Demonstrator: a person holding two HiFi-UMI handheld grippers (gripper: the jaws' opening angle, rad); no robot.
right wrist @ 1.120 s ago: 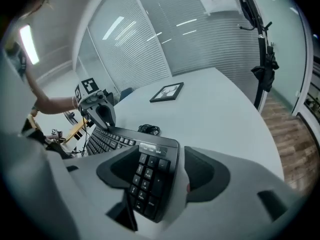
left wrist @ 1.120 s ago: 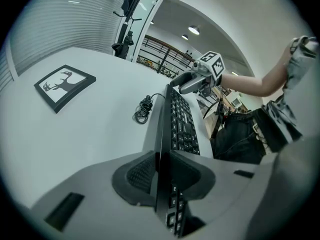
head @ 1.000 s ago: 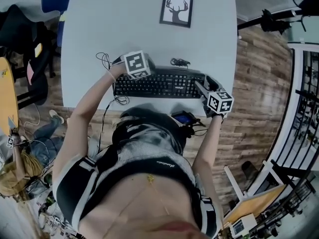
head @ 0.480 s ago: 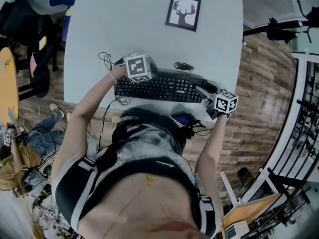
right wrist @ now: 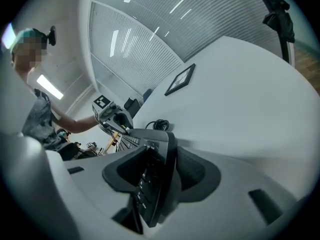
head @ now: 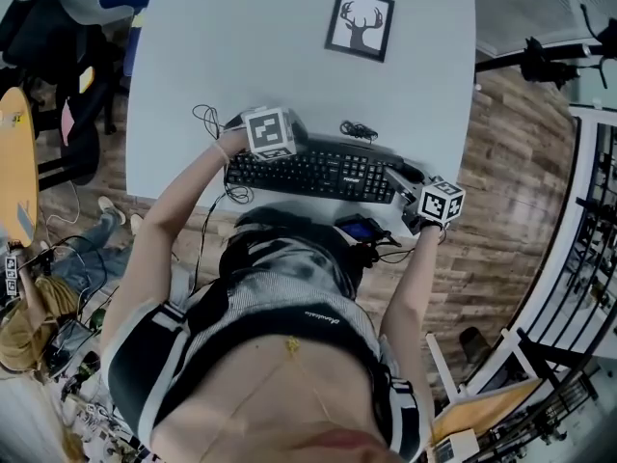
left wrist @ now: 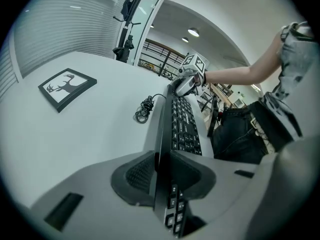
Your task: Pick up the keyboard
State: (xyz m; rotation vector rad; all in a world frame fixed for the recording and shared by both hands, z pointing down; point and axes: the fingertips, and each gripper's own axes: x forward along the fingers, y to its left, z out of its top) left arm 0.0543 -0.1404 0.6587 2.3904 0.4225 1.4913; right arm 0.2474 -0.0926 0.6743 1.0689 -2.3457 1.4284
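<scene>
A black keyboard point(head: 313, 174) lies near the front edge of the white table point(head: 289, 56). My left gripper point(head: 275, 150) is at its left end, shut on the keyboard's thin edge point(left wrist: 172, 134), with both pads pressed against it. At the right end, the jaws of my right gripper point(head: 397, 177) have just been closing. The keyboard's end point(right wrist: 152, 181) stands between them, tilted, and a thin dark gap shows at the far pad. Each gripper view shows the other gripper at the keyboard's far end.
A framed deer picture point(head: 360, 23) lies farther back on the table. A coiled black cable point(head: 357, 129) sits just behind the keyboard, and loose wires point(head: 204, 119) trail off its left end. Wooden floor and a chair lie beyond the table.
My right gripper has slid from over the keys to the keyboard's right end and swung round, and its jaws have narrowed. The left gripper has kept its grip and place.
</scene>
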